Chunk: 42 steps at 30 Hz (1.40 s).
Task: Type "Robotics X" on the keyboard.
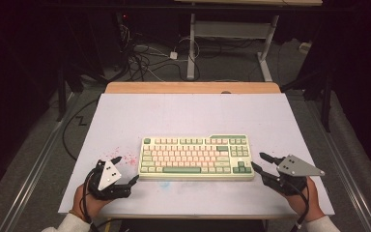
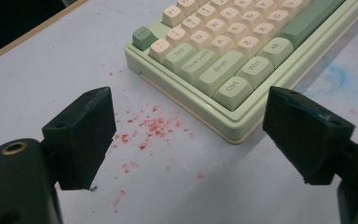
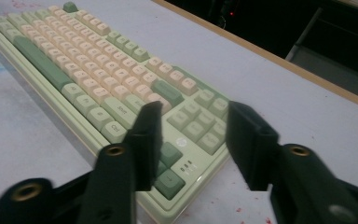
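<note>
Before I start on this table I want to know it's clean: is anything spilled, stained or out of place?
Yes. Red specks are scattered on the white table off the keyboard's left front corner, and a faint blue smudge sits by its front edge. They look like leftover stains. The keyboard itself lies flat and square, with no visible damage.

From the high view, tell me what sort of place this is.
Probably a lab or recording workshop, not an office. A stained white work table holds just a green keyboard, tangled cables lie on the floor behind, and another desk frame stands in a dark room.
</note>
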### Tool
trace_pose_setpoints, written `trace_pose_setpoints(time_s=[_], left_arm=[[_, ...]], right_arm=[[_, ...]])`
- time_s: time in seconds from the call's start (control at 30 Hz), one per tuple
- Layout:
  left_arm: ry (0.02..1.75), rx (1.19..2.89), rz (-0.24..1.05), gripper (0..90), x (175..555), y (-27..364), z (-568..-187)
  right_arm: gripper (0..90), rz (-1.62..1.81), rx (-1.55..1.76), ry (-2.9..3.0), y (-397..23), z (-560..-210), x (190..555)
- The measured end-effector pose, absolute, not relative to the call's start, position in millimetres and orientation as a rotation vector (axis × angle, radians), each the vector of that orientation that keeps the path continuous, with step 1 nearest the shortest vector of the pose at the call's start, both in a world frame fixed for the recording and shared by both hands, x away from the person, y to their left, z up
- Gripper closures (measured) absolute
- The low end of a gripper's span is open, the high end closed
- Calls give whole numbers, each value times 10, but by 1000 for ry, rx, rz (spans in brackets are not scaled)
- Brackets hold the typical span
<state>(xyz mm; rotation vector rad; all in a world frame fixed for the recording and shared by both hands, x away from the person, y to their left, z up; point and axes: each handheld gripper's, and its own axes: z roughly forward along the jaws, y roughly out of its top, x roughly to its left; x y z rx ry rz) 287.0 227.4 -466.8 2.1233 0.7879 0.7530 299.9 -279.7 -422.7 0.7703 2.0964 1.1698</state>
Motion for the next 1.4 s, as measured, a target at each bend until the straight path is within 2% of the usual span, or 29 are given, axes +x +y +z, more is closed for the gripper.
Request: trace_pose_setpoints(time_s=[0.1,0.27,0.7,1.13,1.23,1.3,1.4], left_arm=[[788,2122,752,165,2868,2268,-4668],[781,2135,729,168,2918,2246,-4631],[752,2096,674,174,3067,2133,-4461],[733,2078,647,193,3187,1927,-4338],[729,2075,643,227,3197,1896,-4328],[715,2086,644,373,3215,1865,-4311],[714,2088,642,452,3229,1847,-4300]], right_arm=[[743,1160,767,2121,-2766,-4219,3018],[889,1149,749,2162,-2711,-4221,3066],[900,1133,703,2217,-2468,-4221,3198],[900,1130,701,2196,-2496,-4179,3156],[900,1130,699,2197,-2497,-4178,3154],[900,1131,696,2195,-2500,-4178,3153],[900,1130,694,2196,-2499,-4176,3150]])
